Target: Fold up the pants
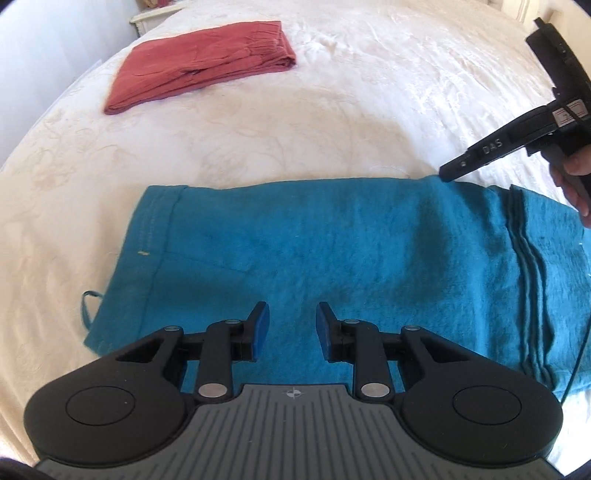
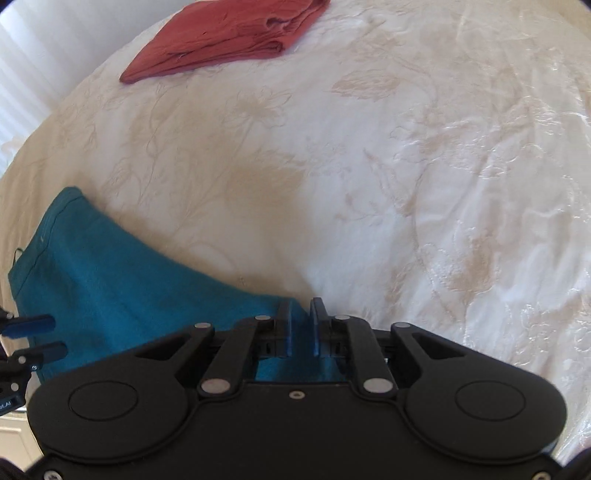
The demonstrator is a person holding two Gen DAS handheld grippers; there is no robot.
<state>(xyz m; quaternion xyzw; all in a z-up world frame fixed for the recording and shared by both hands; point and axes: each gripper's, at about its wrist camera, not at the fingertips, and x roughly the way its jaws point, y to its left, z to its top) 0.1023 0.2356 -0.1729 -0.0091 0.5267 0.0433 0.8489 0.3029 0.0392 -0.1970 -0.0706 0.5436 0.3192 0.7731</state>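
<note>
The teal pants [image 1: 332, 254] lie folded in a wide strip on the cream bedspread [image 1: 258, 140], waistband at the left. My left gripper [image 1: 290, 321] is open and empty, low over the near edge of the pants. My right gripper [image 2: 301, 325] has its pads close together on the far edge of the pants [image 2: 122, 280]; in the left wrist view its tip [image 1: 454, 171] touches the far right edge of the fabric. The left gripper's fingertips [image 2: 37, 338] show at the left edge of the right wrist view.
A folded red garment [image 1: 199, 62] lies at the far left of the bed, also in the right wrist view [image 2: 229, 37]. A drawstring loop [image 1: 86, 306] sticks out from the waistband. A white nightstand [image 1: 151, 18] stands beyond the bed.
</note>
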